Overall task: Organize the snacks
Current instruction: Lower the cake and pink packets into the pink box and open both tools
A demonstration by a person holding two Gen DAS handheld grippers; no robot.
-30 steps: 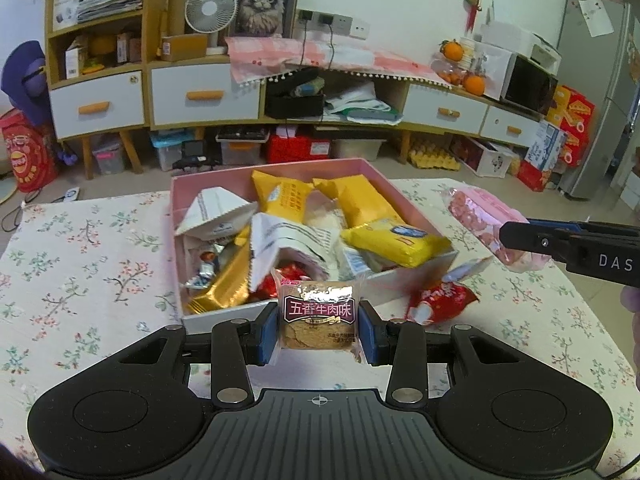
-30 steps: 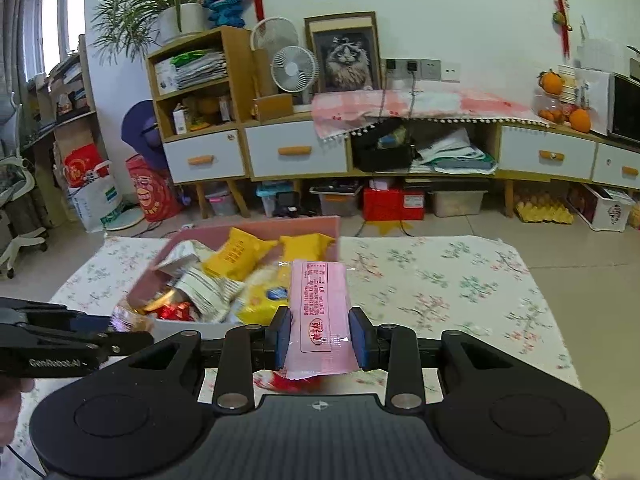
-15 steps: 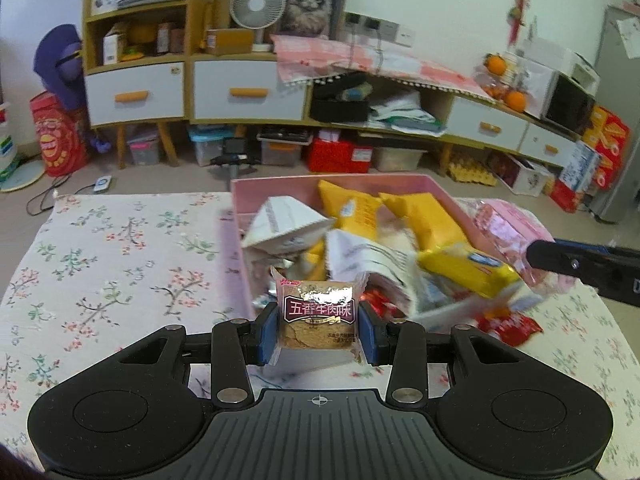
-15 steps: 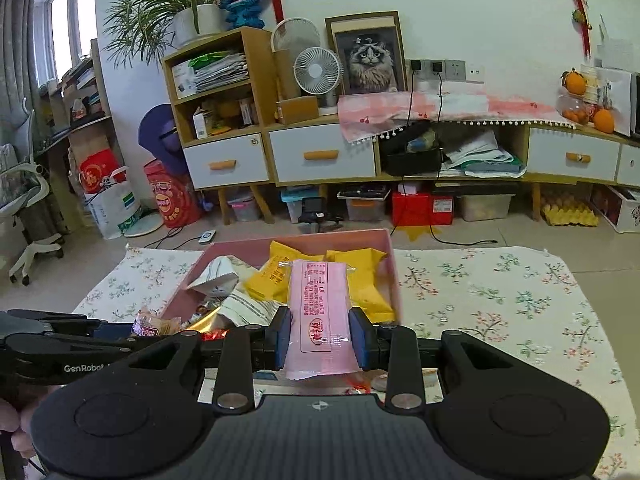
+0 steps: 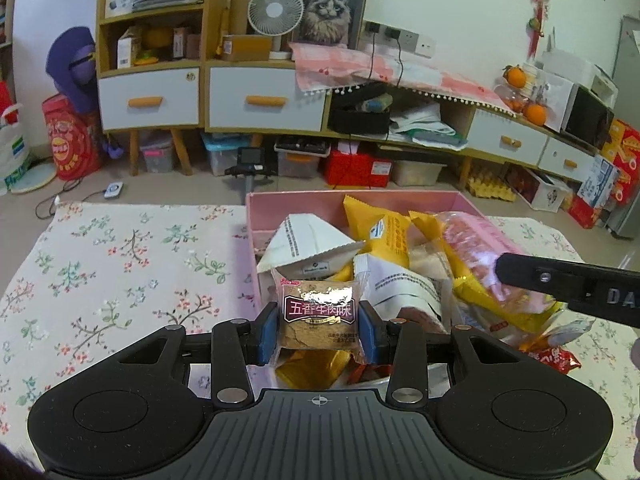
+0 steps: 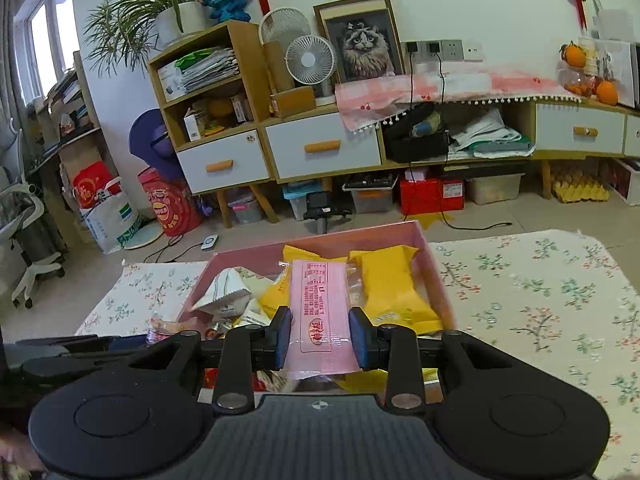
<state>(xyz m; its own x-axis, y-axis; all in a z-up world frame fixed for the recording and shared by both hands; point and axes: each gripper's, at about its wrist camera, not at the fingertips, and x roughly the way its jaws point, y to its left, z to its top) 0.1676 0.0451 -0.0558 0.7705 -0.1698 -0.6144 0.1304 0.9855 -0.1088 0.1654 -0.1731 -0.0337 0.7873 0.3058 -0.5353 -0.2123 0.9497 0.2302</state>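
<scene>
The blue-padded fingers [image 5: 267, 334] of the left gripper [image 5: 319, 332] clamp one brown biscuit packet [image 5: 318, 312] between them, over the near edge of the pink box [image 5: 360, 199]. The right gripper [image 6: 319, 338] fingers are closed on one pink snack packet [image 6: 320, 312], upright between the pads above that box. Counted in the box: two yellow packets [image 6: 390, 280], one white triangular packet [image 5: 308, 242]; one red wrapper [image 5: 556, 360] lies on the floral tablecloth [image 5: 120, 272] just beside it

The surface [image 5: 120, 264], covered by a floral cloth, carries a pink box [image 5: 352, 199] heaped with snack packets at about one o'clock, with a red packet [image 5: 558, 360] lying just beside it at three o'clock.
</scene>
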